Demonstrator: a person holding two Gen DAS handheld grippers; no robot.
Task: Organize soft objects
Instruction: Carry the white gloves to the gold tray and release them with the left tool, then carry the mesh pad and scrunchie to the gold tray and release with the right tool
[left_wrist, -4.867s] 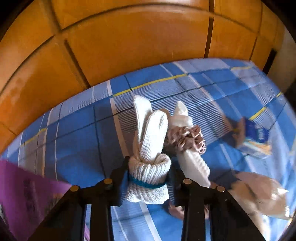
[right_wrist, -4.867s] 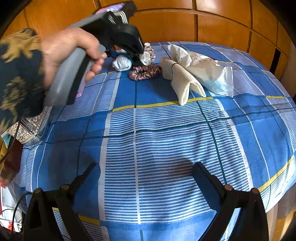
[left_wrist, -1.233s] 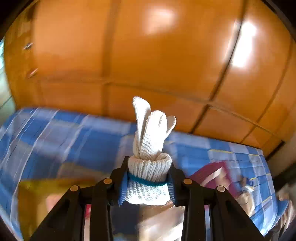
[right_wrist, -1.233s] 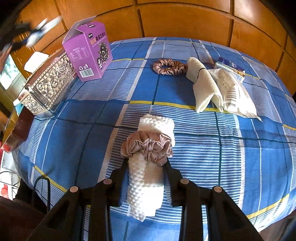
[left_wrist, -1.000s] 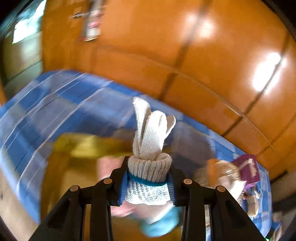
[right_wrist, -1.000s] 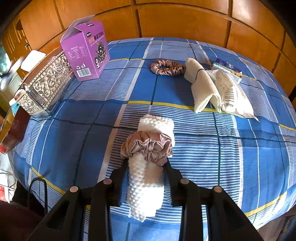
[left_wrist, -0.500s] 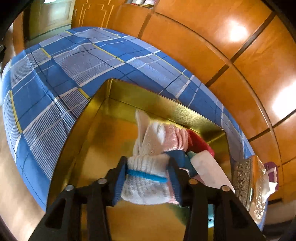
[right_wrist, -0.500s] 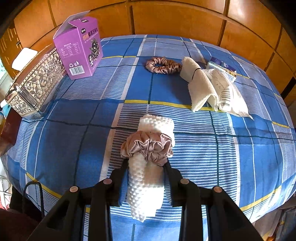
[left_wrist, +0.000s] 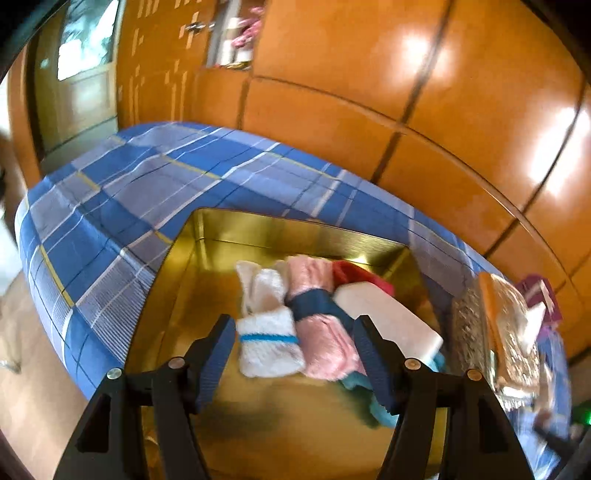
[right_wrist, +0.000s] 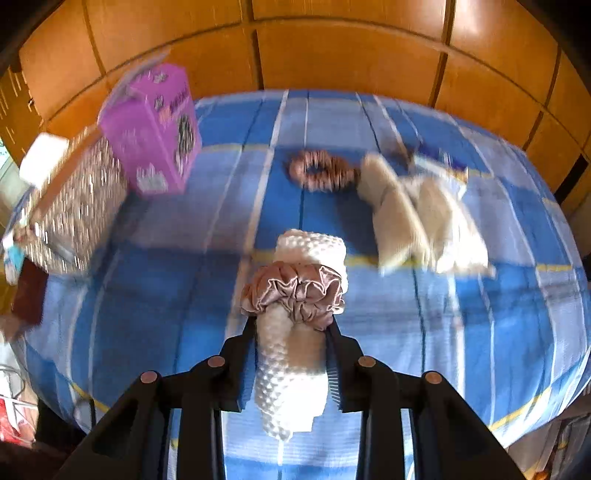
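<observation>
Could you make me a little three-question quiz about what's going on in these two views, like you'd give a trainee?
1. True or false: the left tool is clamped on the white glove bundle.
2. What does the right tool hold?
3. Where does the pink roll lie: A) gold tray, B) purple box, C) bedspread?

Key: 1 false, its jaws are opening; 2 a white towel roll ringed by a scrunchie; 3 A.

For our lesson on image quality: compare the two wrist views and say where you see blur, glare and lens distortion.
Left wrist view: bright glare patches on the wooden panels; the golden box and white rolled cloth are softly blurred; the bed edge bows from fisheye. Right wrist view: the purple box and brown scrunchie smear with motion, while the white towel roll in the right gripper stays sharp.
</observation>
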